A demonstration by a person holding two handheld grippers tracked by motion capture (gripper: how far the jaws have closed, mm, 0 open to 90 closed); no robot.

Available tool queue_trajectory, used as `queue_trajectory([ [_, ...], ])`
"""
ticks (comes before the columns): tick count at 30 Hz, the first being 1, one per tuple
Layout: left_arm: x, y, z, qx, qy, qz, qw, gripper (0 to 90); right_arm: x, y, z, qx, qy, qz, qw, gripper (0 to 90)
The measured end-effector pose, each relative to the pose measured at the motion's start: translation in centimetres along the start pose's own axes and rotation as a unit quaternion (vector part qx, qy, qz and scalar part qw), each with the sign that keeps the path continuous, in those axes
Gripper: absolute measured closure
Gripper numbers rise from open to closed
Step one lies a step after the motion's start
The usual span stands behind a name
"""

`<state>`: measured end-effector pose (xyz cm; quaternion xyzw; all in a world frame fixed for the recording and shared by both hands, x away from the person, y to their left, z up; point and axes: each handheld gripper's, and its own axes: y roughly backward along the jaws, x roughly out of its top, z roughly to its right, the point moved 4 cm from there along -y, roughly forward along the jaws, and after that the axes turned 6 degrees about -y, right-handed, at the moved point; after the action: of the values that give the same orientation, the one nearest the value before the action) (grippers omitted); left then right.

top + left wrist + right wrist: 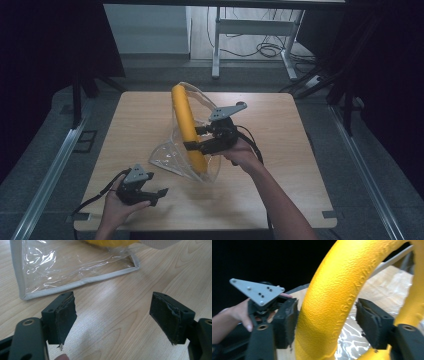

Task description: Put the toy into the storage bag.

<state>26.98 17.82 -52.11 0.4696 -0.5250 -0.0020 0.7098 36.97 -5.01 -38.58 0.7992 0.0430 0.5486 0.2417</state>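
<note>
A thick yellow ring [186, 120] stands on edge inside a clear plastic bag [167, 157] with grey trim, at the middle of the wooden table [280, 120]. My right gripper [193, 139] reaches in from the right, its jaws on either side of the ring's tube [329, 302]. The left pad [285, 322] lies close against the ring, while the other pad [372, 322] stands apart from it, so the gripper is open. My left gripper [157, 195] rests open and empty at the table's front left, pointing at the bag's flat corner [62, 265].
The bag's grey-trimmed flap [82, 282] lies flat on the wood just ahead of the left jaws. Bare tabletop stretches to the right and far side. Beyond the far edge stand a desk frame [217, 45] and floor cables [270, 49].
</note>
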Motion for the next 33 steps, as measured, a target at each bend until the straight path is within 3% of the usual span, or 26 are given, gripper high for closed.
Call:
queue_trajectory([
  [5,0.0,0.0,0.0,0.000,-0.001,-0.001,1.0000,20.9,-0.1,0.6,-0.3,-0.032,0.010,0.017,0.9993,26.7],
  [16,0.0,-0.1,0.0,0.000,-0.001,-0.002,1.0000,20.9,-1.5,3.5,-0.3,-0.037,0.018,0.050,0.9979,29.8],
  [24,-0.1,-0.2,0.1,0.000,-0.001,-0.004,1.0000,20.9,-3.4,5.9,0.7,-0.062,0.004,0.057,0.9964,32.0],
  [33,-0.1,-0.3,0.1,-0.001,-0.001,-0.006,1.0000,20.9,-6.0,8.0,2.5,-0.107,-0.010,0.058,0.9925,32.3],
])
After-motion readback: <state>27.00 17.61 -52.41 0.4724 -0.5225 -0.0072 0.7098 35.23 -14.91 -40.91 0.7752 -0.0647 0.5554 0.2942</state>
